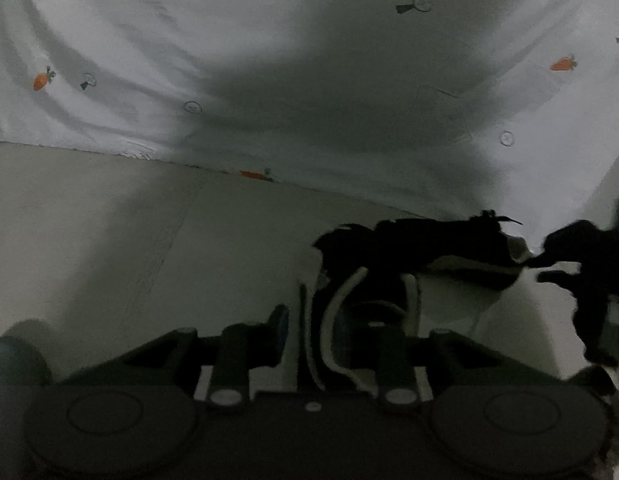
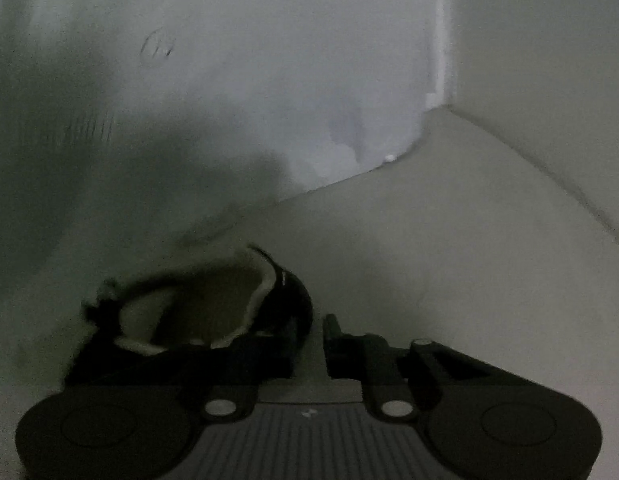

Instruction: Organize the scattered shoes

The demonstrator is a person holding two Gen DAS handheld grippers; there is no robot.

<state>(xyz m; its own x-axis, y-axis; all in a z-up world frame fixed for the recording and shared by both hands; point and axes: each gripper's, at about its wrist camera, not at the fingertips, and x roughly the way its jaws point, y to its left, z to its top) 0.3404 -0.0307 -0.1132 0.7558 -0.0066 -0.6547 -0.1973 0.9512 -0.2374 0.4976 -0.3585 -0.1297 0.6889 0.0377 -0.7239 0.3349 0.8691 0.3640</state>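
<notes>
- A black shoe with white laces [image 1: 349,320] lies on the pale floor [image 1: 109,240], just before the hanging white sheet printed with carrots [image 1: 149,60].
- The left gripper [image 1: 309,332] has its jaws apart, the shoe's laced side between them; whether the pads press cannot be told.
- A second black shoe [image 2: 213,304] with a pale lining lies near the room's corner.
- The right gripper [image 2: 309,344] is parted with bare floor between its fingers, its left finger [image 2: 269,356] against that shoe's heel.
</notes>
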